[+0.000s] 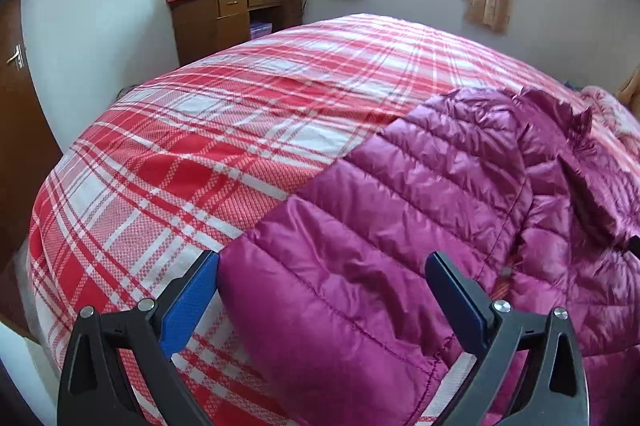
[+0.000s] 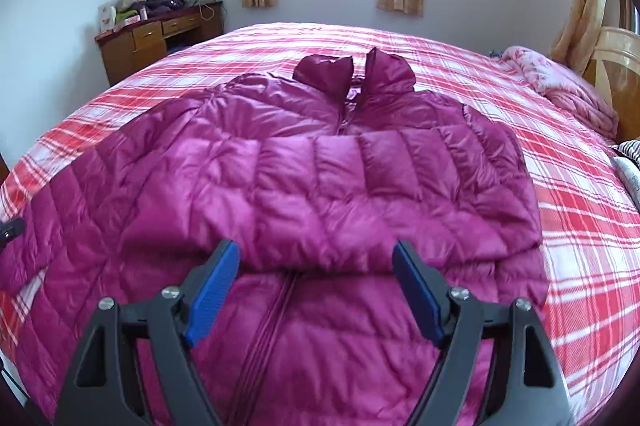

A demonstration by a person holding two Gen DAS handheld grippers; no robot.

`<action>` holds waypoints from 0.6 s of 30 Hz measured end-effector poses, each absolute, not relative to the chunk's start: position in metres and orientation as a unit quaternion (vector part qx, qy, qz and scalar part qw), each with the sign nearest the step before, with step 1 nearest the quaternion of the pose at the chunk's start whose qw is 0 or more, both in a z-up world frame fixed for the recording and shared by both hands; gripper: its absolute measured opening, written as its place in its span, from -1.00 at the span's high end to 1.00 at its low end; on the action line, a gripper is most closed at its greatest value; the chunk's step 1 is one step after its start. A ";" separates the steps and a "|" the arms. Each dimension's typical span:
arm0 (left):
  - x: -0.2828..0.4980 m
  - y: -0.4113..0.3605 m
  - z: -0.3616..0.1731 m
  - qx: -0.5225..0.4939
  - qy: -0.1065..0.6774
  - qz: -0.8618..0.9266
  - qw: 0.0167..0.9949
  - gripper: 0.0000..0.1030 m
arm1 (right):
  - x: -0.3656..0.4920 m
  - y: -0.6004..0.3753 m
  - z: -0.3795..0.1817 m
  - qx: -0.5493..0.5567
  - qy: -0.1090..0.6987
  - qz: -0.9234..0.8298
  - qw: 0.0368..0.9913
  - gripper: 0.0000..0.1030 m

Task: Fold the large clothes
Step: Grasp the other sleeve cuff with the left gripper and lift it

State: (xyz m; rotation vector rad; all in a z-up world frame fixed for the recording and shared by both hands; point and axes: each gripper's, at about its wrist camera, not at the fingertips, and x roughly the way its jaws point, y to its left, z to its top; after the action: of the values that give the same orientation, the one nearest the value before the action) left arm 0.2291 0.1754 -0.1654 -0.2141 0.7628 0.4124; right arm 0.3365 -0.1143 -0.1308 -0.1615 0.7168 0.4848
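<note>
- We see the magenta down jacket (image 2: 304,186) lying front-up on the bed (image 2: 580,226), filling the centre and lower part of the right wrist view; its hood (image 2: 352,74) points toward the window at the top of the frame.
- One sleeve (image 2: 360,202) is already folded across the chest; the other sleeve (image 1: 360,226), at lower centre of the left wrist view, lies stretched out over the plaid cover.
- The right hand-held gripper (image 2: 316,290) hangs wide open above the zip, gripping nothing.
- The left hand-held gripper (image 1: 320,298) is open too, its jaws either side of the outstretched sleeve without pinching it.
- We judge the fold early: the second sleeve and the body folds remain.
</note>
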 end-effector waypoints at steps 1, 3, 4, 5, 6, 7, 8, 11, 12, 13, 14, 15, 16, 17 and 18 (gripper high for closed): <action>0.228 0.177 -0.166 -0.105 0.373 0.201 0.900 -0.44 | 0.336 -0.115 -0.133 -0.073 0.350 0.236 0.904 -0.59; 0.223 0.182 -0.165 -0.107 0.378 0.212 0.895 0.12 | 0.333 -0.118 -0.138 -0.063 0.353 0.232 0.904 -0.59; 0.216 0.184 -0.160 -0.110 0.369 0.211 0.898 0.37 | 0.330 -0.121 -0.139 -0.059 0.353 0.229 0.905 -0.59; 0.209 0.185 -0.153 -0.111 0.357 0.207 0.904 0.59 | 0.329 -0.124 -0.141 -0.055 0.353 0.226 0.906 -0.59; 0.206 0.186 -0.148 -0.107 0.352 0.206 0.907 0.62 | 0.330 -0.126 -0.145 -0.049 0.357 0.223 0.906 -0.59; 0.202 0.187 -0.142 -0.103 0.346 0.208 0.909 0.68 | 0.331 -0.129 -0.147 -0.043 0.362 0.221 0.905 -0.59; 0.199 0.187 -0.136 -0.100 0.336 0.208 0.913 0.77 | 0.332 -0.131 -0.150 -0.035 0.367 0.219 0.903 -0.59; 0.197 0.190 -0.113 -0.097 0.309 0.196 0.926 0.84 | 0.332 -0.139 -0.148 -0.016 0.367 0.216 0.905 -0.59; 0.198 0.191 -0.104 -0.093 0.301 0.196 0.929 0.85 | 0.331 -0.140 -0.146 -0.013 0.365 0.216 0.905 -0.59; 0.199 0.193 -0.096 -0.092 0.293 0.195 0.931 0.85 | 0.329 -0.142 -0.145 -0.012 0.364 0.218 0.906 -0.59; 0.202 0.195 -0.084 -0.090 0.284 0.191 0.935 0.86 | 0.327 -0.143 -0.142 -0.011 0.361 0.220 0.906 -0.59; 0.205 0.197 -0.076 -0.088 0.278 0.191 0.937 0.86 | 0.325 -0.145 -0.141 -0.012 0.358 0.221 0.907 -0.59; 0.208 0.199 -0.066 -0.085 0.270 0.190 0.940 0.86 | 0.323 -0.146 -0.139 -0.015 0.357 0.222 0.907 -0.59; 0.213 0.201 -0.056 -0.082 0.263 0.188 0.943 0.87 | 0.321 -0.148 -0.138 -0.017 0.356 0.223 0.907 -0.59; 0.217 0.204 -0.049 -0.081 0.257 0.186 0.945 0.87 | 0.320 -0.149 -0.137 -0.019 0.357 0.225 0.906 -0.59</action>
State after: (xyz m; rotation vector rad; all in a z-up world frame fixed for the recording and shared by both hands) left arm 0.2174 0.2040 -0.0492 -0.1656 0.5242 0.3789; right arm 0.3199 -0.1494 -0.1366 -0.0395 0.7365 0.4649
